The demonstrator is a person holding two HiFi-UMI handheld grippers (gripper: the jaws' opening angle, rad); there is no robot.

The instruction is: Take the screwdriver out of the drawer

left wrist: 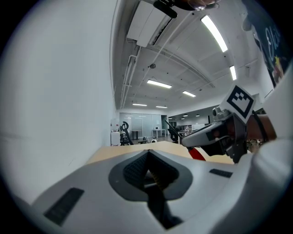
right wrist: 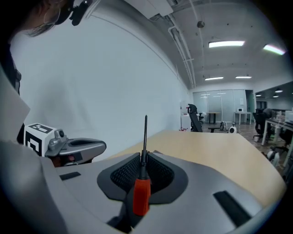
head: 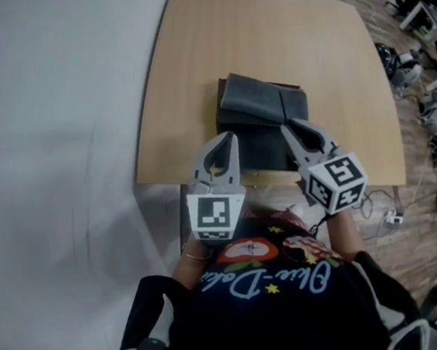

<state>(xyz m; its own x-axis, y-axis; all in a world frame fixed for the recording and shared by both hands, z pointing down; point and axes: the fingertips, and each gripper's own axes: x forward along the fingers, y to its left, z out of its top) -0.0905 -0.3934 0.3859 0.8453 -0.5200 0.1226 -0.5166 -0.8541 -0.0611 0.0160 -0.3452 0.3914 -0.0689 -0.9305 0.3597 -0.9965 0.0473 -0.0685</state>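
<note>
Screwdriver (right wrist: 141, 194) clamped between right gripper (right wrist: 144, 154) jaws, shaft sticking up

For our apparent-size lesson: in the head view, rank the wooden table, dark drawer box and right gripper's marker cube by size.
1. wooden table
2. dark drawer box
3. marker cube on the right gripper, though nearness enlarges it

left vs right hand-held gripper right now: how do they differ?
Load: the right hand-held gripper is shut on the screwdriver, red handle nearest its camera, shaft past the tips; the left hand-held gripper has its jaws together on nothing.
Pose: in the head view the left marker cube faces the camera squarely; the right marker cube is rolled, showing two faces.
Shared: same grey build.
</note>
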